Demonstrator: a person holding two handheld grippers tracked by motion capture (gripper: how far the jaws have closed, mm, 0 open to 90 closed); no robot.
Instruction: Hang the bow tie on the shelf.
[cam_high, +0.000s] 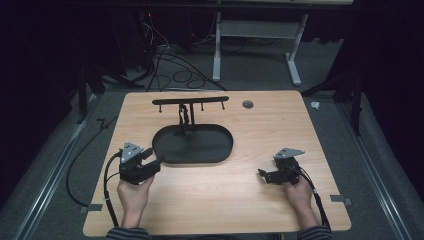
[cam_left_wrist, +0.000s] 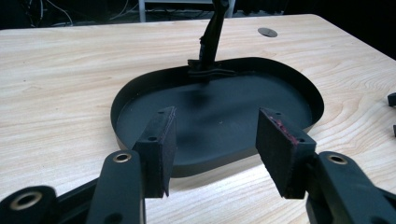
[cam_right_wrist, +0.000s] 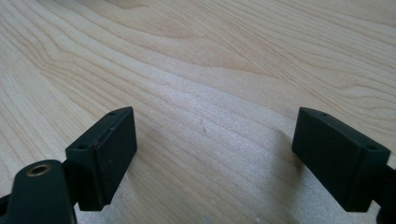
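A black oval tray (cam_high: 172, 156) lies in the middle of the wooden table (cam_high: 215, 200). From its far rim rises a thin black stand (cam_high: 185, 117) with a crossbar (cam_high: 190, 100) that carries small pegs. My left gripper (cam_high: 150, 162) is open at the tray's near left rim (cam_left_wrist: 187, 168), jaws apart over the tray's edge with nothing between them. My right gripper (cam_high: 263, 174) is open at the right front of the table, jaws wide over bare wood (cam_right_wrist: 210, 116). In the left gripper view the stand's post (cam_left_wrist: 211, 37) stands on the tray's far rim.
A round grey grommet (cam_high: 248, 104) sits in the table near its far edge. Beyond the table are floor cables (cam_high: 170, 70) and a white desk frame (cam_high: 260, 35). Each gripper trails a black cable off the table's near edge.
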